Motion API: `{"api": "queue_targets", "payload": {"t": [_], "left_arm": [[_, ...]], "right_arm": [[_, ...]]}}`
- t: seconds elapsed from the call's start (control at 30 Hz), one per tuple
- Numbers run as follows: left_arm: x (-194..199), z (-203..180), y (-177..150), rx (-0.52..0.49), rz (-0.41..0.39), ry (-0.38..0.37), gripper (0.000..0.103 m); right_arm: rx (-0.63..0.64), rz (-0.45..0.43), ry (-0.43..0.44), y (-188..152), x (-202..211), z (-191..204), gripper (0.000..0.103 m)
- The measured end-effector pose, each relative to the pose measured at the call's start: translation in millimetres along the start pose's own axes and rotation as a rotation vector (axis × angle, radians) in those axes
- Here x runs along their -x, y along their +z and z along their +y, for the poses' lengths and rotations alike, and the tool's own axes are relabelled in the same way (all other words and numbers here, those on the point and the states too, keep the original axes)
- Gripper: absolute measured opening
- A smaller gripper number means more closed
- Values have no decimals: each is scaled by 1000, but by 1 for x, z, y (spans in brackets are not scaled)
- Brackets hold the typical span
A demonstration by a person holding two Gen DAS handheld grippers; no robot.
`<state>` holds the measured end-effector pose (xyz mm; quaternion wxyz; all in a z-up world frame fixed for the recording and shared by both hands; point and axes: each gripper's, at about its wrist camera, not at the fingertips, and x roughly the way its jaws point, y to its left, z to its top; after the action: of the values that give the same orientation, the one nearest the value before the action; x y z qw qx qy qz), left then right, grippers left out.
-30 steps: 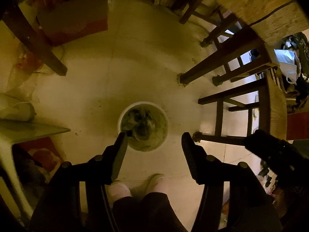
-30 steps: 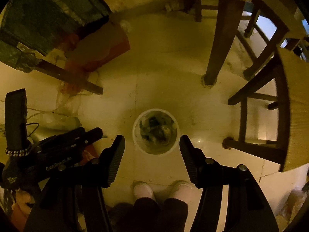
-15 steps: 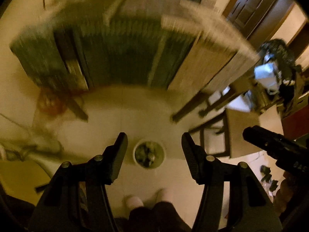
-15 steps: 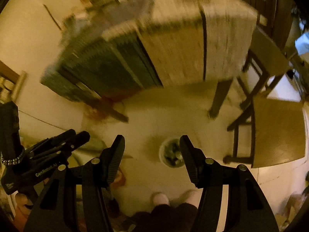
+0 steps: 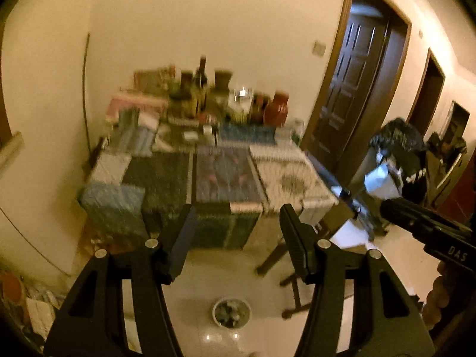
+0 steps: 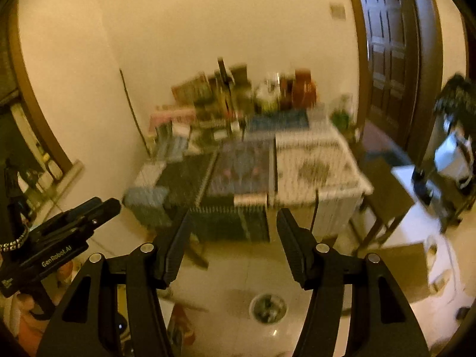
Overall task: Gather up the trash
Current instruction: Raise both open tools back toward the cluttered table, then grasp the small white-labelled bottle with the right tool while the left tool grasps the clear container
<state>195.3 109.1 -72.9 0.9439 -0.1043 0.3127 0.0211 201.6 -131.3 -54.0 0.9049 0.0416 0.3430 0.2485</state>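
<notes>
Both grippers, left (image 5: 236, 235) and right (image 6: 232, 238), are standing with jaws apart and empty, the right's widening; the cluttered tabletop (image 5: 226, 175) is lying ahead of both, the bin (image 5: 231, 311) lying below on the floor.

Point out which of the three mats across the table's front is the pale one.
The mat at the table's right end, nearest the dark door; the other two are dark.

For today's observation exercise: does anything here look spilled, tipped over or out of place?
Nothing clearly does. The white bin stands upright on the floor with trash inside. The table is crowded, but blur hides any detail. Both grippers are empty.
</notes>
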Motion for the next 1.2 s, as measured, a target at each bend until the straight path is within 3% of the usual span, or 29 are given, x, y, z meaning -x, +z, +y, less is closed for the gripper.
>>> {"api": "queue_targets", "payload": {"t": [0.07,0.13,0.2,0.23,0.3,0.43,0.77,1.2], "left_arm": [[20,-1,12,-8,-41,-11,57],[39,-4,24,-34,-91,-2,58],[54,-9,32,-65,-136,15,68],[60,-10,36,-74,-159,24,72],[68,-12,43,-73,-196,33,93],[66,-15,56,-58,-230,38,99],[-3,-29,96,-66,-237,102,99],[-127,-46,172,-1,-209,213,99]], "right_arm": [[21,-68,-2,10,20,8,68],[36,-120,-1,16,34,11,70],[52,-162,-11,22,43,16,72],[59,-183,-18,25,46,17,78],[61,-220,-30,31,50,18,89],[68,-269,-41,43,48,13,95],[102,-279,-5,92,-10,-20,96],[128,-169,75,174,-104,-72,96]]}}
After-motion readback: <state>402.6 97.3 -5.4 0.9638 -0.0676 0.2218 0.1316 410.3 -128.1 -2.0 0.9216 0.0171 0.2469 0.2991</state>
